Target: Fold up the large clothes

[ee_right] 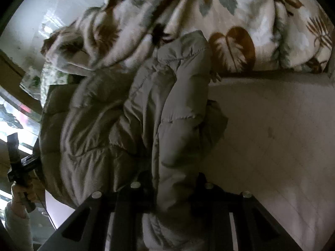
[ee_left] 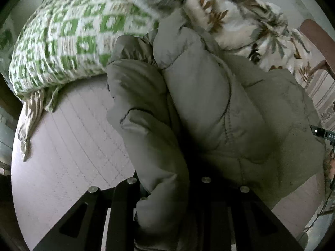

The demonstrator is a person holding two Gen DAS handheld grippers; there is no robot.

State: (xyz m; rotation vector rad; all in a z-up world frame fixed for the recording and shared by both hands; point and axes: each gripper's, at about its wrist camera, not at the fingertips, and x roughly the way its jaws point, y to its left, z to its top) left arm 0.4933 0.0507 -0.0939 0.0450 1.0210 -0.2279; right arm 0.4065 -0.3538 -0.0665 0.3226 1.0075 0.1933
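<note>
A grey-olive puffer jacket (ee_left: pixel 209 96) lies bunched on a pale bed sheet (ee_left: pixel 69 146). My left gripper (ee_left: pixel 167 198) is shut on a padded fold of the jacket, which fills the gap between its black fingers (ee_left: pixel 123 209). In the right wrist view the same jacket (ee_right: pixel 117 125) hangs in thick folds. My right gripper (ee_right: pixel 171 200) is shut on another padded edge of it. The fingertips of both grippers are hidden by the fabric. The left gripper also shows at the left edge of the right wrist view (ee_right: pixel 18 167), held by a hand.
A green-and-white patterned pillow (ee_left: pixel 69 41) lies at the far left. A cream duvet with brown and grey leaf print (ee_right: pixel 230 25) is heaped behind the jacket. Bare sheet (ee_right: pixel 272 136) spreads to the right. A wooden chair (ee_left: pixel 318 41) stands at the far right.
</note>
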